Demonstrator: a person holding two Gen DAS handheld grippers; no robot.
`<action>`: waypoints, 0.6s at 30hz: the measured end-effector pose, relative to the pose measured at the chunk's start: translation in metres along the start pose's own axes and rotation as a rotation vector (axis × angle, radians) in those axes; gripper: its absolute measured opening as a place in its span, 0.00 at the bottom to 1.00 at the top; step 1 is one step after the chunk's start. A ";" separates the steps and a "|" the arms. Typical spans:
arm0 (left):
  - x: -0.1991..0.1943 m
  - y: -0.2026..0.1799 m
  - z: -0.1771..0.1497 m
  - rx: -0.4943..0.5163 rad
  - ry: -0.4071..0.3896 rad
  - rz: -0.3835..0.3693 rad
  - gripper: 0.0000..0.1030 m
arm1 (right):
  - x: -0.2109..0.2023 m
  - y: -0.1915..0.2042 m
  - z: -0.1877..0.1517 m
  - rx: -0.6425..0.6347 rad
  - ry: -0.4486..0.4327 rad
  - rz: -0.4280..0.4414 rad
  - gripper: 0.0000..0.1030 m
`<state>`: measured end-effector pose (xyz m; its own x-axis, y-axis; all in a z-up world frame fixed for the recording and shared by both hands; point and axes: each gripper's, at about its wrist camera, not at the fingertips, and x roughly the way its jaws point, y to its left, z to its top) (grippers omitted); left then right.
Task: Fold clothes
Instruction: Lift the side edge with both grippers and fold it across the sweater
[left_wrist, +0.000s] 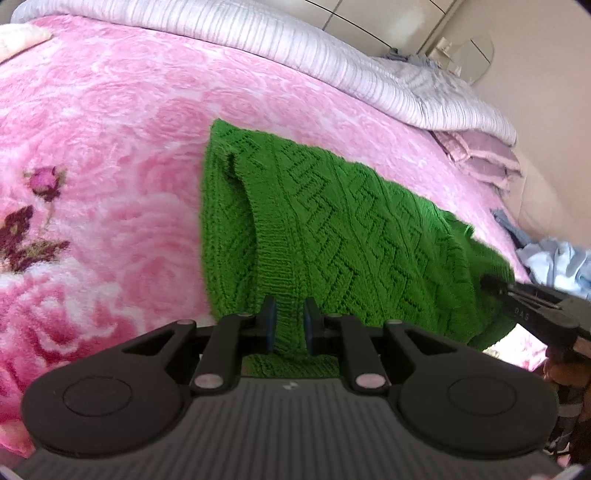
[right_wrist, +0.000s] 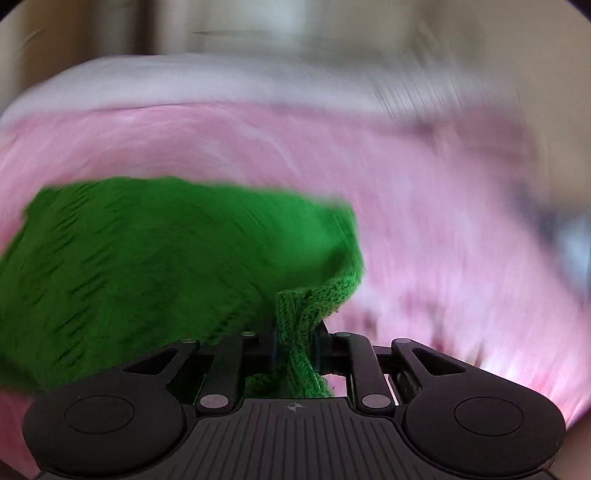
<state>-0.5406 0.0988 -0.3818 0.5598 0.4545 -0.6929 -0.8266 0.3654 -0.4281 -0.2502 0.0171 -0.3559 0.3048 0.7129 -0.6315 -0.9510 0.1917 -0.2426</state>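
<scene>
Bed with a pink rose-print fleece blanket (left_wrist: 110, 122) is the work surface; a striped grey-white quilt (left_wrist: 280, 48) is bunched along its far side, some light blue clothes (left_wrist: 554, 262) sit off at the right edge. Green cable-knit sweater (left_wrist: 332, 236) lies on the blanket near the front edge, already doubled over by the look of it, ribbed band (left_wrist: 269, 273) running toward the left claw. Handling guess: chunky knit, soft, stretchy, moderate weight, zero stiffness, so it will sag and drape from any pinch point; open-work pattern could snag on fingertips. Not slippery, and fleece underneath likely adds drag, so lift rather than slide. Best holds are the ribbed band and folded edges/corners, thicker and less stretch than the lacy body. Left claw (left_wrist: 289, 325) has pads either side of the ribbed band with a gap between them; looks parted or only loosely set, can't confirm a firm pinch. Right claw (right_wrist: 294, 343) is clenched on a bunched sweater (right_wrist: 147, 258) edge, knit gathered thick between the pads and raised off the blanket; its view is heavily motion-blurred. Right claw (left_wrist: 495, 286) also visible from the left camera, biting the sweater's right end.
</scene>
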 end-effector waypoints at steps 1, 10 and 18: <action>-0.001 0.002 0.001 -0.010 -0.005 -0.002 0.12 | -0.007 0.013 0.006 -0.047 -0.041 0.024 0.15; -0.012 0.029 -0.001 -0.079 -0.017 0.011 0.12 | -0.020 0.111 0.011 -0.323 -0.132 0.356 0.15; -0.014 0.029 -0.003 -0.087 -0.012 0.013 0.12 | -0.008 0.134 -0.006 -0.376 -0.068 0.455 0.33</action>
<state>-0.5729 0.1004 -0.3861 0.5492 0.4682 -0.6922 -0.8354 0.2876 -0.4683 -0.3799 0.0331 -0.3884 -0.1449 0.7117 -0.6874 -0.8977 -0.3867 -0.2111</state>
